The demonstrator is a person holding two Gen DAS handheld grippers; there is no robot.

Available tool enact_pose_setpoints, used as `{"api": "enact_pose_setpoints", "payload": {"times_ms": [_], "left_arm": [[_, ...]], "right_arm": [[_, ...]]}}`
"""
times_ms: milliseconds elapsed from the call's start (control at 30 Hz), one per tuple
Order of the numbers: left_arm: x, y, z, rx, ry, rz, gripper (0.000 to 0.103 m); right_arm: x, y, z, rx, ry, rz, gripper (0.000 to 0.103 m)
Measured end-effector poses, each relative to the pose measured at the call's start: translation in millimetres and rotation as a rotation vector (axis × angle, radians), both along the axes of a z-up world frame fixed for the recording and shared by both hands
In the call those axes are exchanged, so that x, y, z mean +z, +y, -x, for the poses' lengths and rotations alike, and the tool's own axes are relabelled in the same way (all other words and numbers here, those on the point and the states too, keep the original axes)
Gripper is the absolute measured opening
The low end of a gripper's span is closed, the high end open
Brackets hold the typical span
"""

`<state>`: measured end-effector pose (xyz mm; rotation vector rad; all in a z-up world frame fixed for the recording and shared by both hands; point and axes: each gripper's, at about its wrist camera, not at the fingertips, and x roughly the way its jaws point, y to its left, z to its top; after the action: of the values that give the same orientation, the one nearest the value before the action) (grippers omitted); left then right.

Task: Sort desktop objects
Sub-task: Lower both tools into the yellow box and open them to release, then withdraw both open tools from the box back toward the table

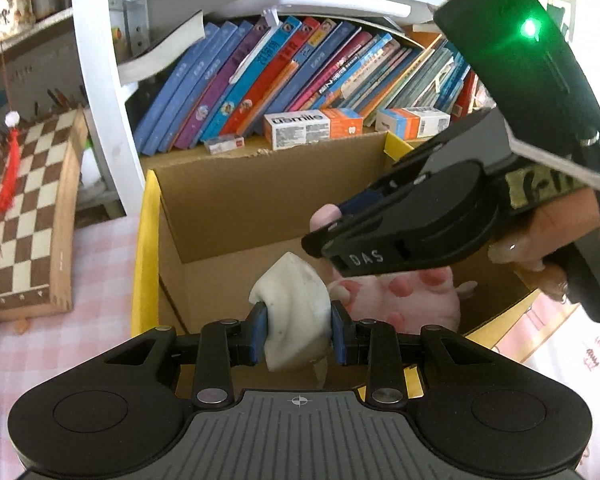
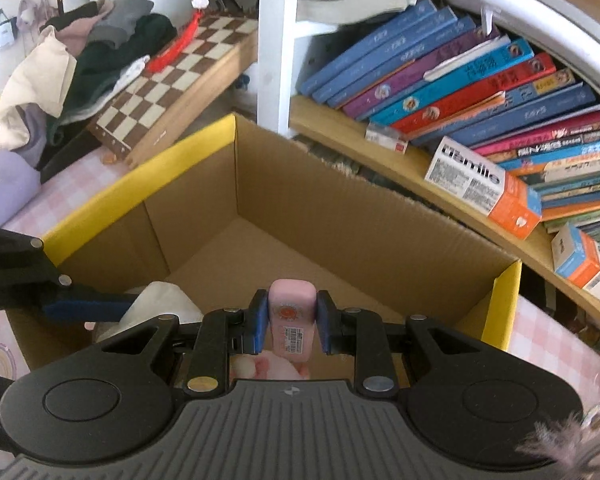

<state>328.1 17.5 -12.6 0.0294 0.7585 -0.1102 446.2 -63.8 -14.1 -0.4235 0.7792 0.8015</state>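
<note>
Both wrist views look steeply down, close, into one cardboard box.

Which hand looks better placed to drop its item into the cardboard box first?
Probably the right. The right tool, shut on the pink eraser, hangs over bare box floor. The left tool, gripping the white lump, sits near the box's front edge, just above a pink plush.

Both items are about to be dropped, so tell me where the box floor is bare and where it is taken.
Inside the cardboard box, the floor is bare along the back wall and toward the far left corner. Crowded: the near side, where a pink plush toy lies below the right hand-held gripper holding the pink eraser, beside the left hand-held gripper holding a white object.
</note>
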Motion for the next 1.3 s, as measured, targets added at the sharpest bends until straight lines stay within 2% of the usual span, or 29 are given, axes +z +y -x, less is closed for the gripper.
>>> {"api": "enact_pose_setpoints", "payload": {"times_ms": [467, 500, 533, 567, 600, 633, 733, 933, 1300], "left_arm": [[1, 0, 2, 0.022, -0.005, -0.014, 0.037], [2, 0, 3, 0.023, -0.010, -0.018, 0.041], [3, -1, 4, 0.025, -0.018, -0.022, 0.050], [4, -1, 6, 0.025, -0.026, -0.025, 0.055], [5, -2, 7, 0.024, -0.035, -0.028, 0.061], [6, -2, 9, 0.021, -0.044, -0.031, 0.064], [10, -5, 13, 0.013, -0.062, -0.037, 0.069], [21, -10, 22, 0.002, -0.102, -0.043, 0.070], [46, -9, 53, 0.004, -0.195, -0.027, 0.073]], "right_arm": [[-6, 1, -2, -0.006, 0.063, 0.020, 0.023], [-5, 1, -2, -0.009, 0.066, 0.015, 0.024], [-5, 0, -1, -0.014, 0.068, 0.008, 0.025], [-3, -1, -1, -0.020, 0.069, 0.001, 0.025], [-2, -2, 0, -0.025, 0.068, -0.008, 0.028], [0, -3, 0, -0.029, 0.068, -0.018, 0.034], [7, -7, 3, -0.036, 0.063, -0.048, 0.038], [22, -16, 13, -0.053, 0.037, -0.097, 0.049], [53, -46, 45, -0.117, -0.031, -0.185, 0.057]]}}
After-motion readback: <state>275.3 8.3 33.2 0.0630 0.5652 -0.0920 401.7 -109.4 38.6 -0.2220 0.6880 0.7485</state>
